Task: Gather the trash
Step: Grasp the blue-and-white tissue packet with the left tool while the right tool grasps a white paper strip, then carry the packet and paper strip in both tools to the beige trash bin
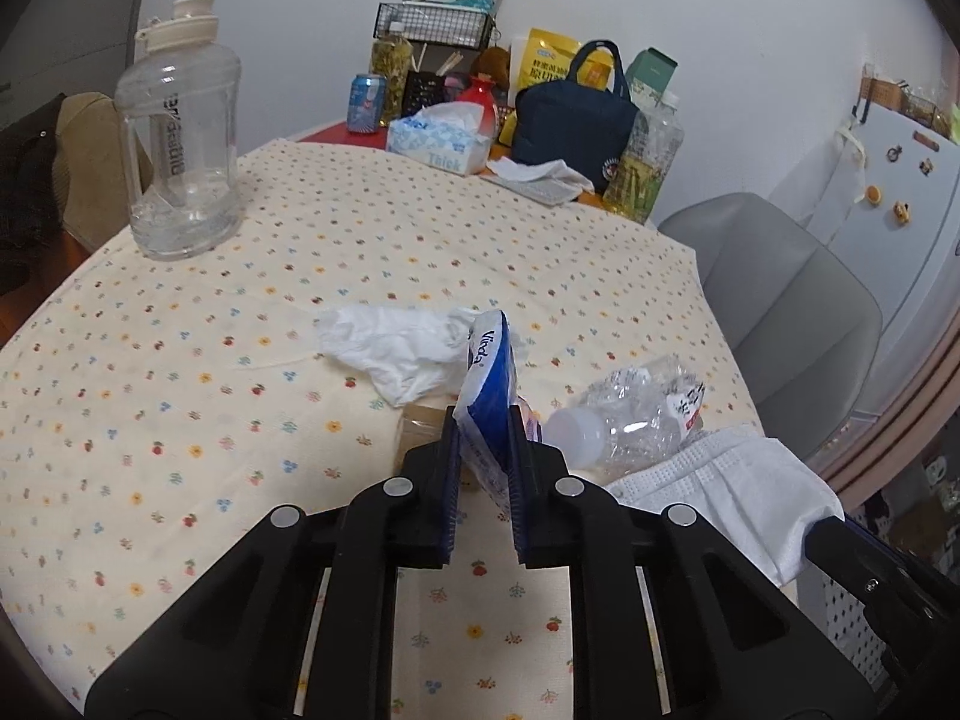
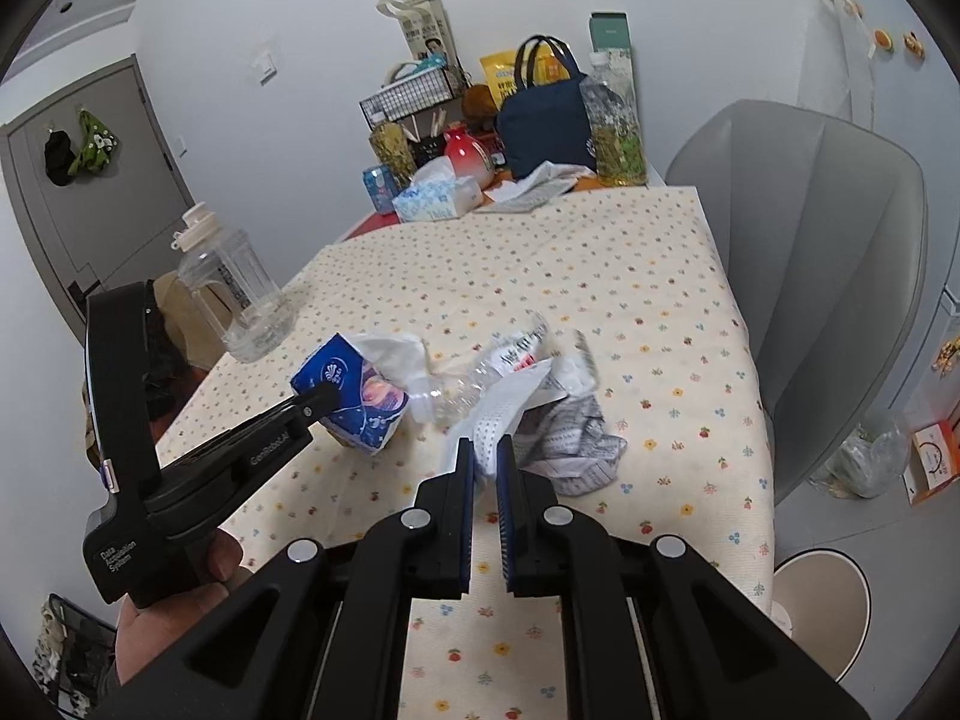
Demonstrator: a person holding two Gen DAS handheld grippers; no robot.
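Two hand-held grippers are at work over the table (image 1: 180, 312), and we see both narrowed onto trash.

Left hand-held gripper (image 1: 485, 426): jaws nearly together, pads pressing both sides of a blue-and-white tissue packet (image 1: 487, 372). The packet stands up between the fingers, its top rising past the tips. From the right wrist view we see the same left hand-held gripper (image 2: 327, 399) reaching in from the left, a hand (image 2: 180, 588) on its grip, and the tissue packet (image 2: 354, 396) pinched at its tip just above the tablecloth.

Right hand-held gripper (image 2: 486, 450): jaws drawn close, clamped on a white face mask (image 2: 507, 402) that runs up from between the fingers. In the left wrist view the face mask (image 1: 720, 492) hangs at the near right, by the dark edge of the other tool.

Trash on the table: a crushed clear plastic bottle (image 1: 630, 420) just right of the left tool's tips; a crumpled white tissue (image 1: 396, 348) just beyond them, to the left; a crumpled printed paper (image 2: 570, 438) right of the right tool's tips, touching the mask.

Far left stands a large clear water jug (image 1: 180, 144); a tissue box (image 1: 438, 141) sits at the far edge.
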